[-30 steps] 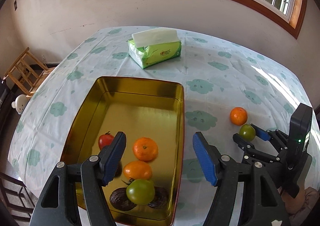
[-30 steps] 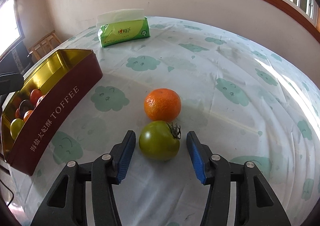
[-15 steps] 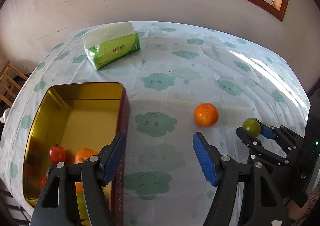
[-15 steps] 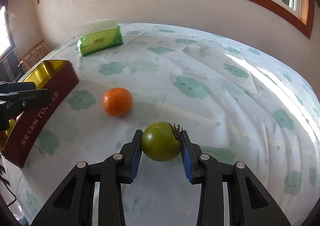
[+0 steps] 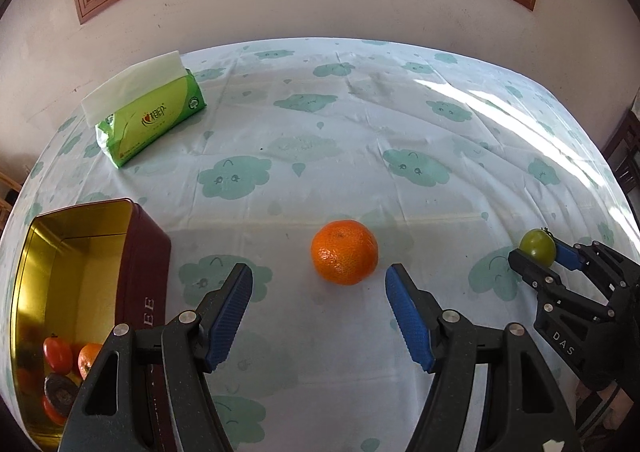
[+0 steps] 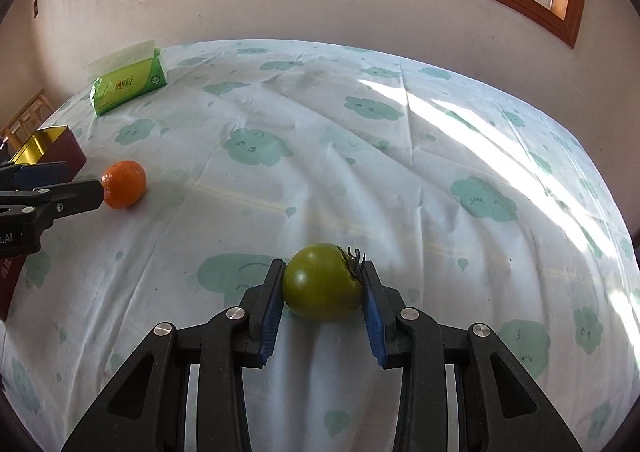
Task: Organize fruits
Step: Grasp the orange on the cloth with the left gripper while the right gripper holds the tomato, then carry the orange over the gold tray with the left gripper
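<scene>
On the cloud-print tablecloth (image 5: 360, 139), my left gripper (image 5: 319, 310) has swung from the tin (image 5: 150, 252), now cropped, and gapes wide before the orange (image 5: 344, 258). My right gripper (image 6: 323, 302) stays clamped on the green tomato (image 6: 322, 282).

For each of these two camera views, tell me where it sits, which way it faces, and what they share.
Left wrist: on the left gripper, looking forward over the table at the orange; its own open fingers show.
Right wrist: on the right gripper, facing across the table, fingers shut on the green tomato.
Shared: orange, tomato, tissue pack, toffee tin, each other's gripper.
</scene>
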`<state>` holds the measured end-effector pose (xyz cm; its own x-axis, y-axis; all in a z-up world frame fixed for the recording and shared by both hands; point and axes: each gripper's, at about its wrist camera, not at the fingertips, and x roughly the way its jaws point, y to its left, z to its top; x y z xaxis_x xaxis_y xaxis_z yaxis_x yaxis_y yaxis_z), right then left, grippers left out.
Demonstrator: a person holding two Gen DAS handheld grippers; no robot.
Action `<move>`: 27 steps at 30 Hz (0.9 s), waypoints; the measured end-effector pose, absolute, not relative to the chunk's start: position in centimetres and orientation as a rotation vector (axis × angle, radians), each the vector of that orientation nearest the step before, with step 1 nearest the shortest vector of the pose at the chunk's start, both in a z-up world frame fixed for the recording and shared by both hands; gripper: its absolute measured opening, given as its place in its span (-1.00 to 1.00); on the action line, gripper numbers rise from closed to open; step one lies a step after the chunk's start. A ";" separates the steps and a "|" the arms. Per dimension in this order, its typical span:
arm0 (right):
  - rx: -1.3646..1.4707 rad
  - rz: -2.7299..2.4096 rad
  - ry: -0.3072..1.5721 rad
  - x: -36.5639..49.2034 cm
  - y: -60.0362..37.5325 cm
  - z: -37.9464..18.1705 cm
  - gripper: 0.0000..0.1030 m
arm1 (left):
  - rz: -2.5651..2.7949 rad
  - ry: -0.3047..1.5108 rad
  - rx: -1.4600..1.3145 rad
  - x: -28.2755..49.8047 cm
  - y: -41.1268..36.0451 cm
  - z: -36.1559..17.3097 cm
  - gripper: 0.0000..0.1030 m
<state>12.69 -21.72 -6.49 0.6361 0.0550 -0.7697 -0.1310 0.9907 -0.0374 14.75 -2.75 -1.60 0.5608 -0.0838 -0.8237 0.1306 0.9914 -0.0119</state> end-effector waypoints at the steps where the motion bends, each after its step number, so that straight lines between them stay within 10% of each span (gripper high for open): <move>1: -0.088 0.107 0.875 12.7 -21.8 -6.5 -0.27 | -0.127 0.974 0.057 14.9 -2.9 -1.8 0.29; 27: -0.072 0.111 0.879 12.8 -21.9 -6.5 -0.26 | -0.171 1.018 0.023 15.9 -3.9 -3.9 -0.30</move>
<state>12.84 -21.89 -6.54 0.6325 0.0675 -0.7716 -0.1269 0.9918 -0.0172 15.95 -3.91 -3.85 0.5132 -0.1311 -0.8482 0.1528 0.9864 -0.0600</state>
